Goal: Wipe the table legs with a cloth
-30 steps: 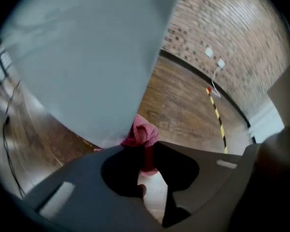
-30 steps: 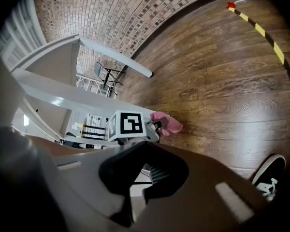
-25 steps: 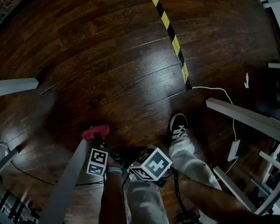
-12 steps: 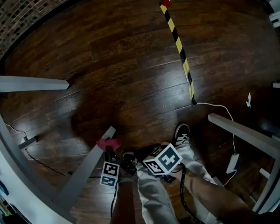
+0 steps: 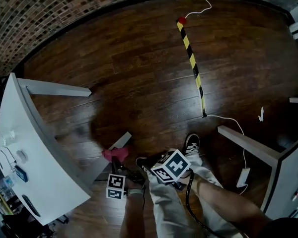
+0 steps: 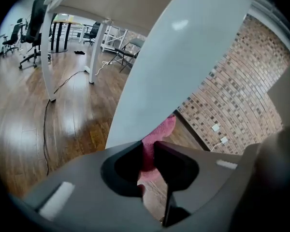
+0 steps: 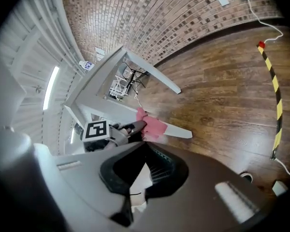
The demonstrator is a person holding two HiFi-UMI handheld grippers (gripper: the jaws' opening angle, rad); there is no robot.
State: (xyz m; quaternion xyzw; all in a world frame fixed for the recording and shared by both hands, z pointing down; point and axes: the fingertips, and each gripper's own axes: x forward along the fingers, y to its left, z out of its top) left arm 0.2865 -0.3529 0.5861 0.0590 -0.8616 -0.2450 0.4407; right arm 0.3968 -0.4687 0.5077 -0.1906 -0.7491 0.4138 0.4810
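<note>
A pink cloth (image 5: 115,154) is pressed on a slanted white table leg (image 5: 123,140), a little above its foot on the wood floor. My left gripper (image 5: 118,162) is shut on the cloth. In the left gripper view the cloth (image 6: 159,132) sits between the jaws, against the leg (image 6: 174,66). My right gripper (image 5: 145,163) hovers just right of the cloth, off the leg, with its jaws together and nothing in them. The right gripper view shows the cloth (image 7: 154,125) and the leg (image 7: 179,131) ahead of the right gripper (image 7: 146,144).
The white tabletop (image 5: 35,148) fills the left side, with a second leg (image 5: 54,88) behind it. Another white table leg (image 5: 246,145) slants at the right. Black-and-yellow tape (image 5: 192,61), a white cable with an adapter (image 5: 243,176), and the person's shoe (image 5: 191,144) lie on the floor.
The cloth has slid up the leg away from its foot, so more of the foot end shows. The head view has swung, bringing the tabletop and brick wall into sight.
</note>
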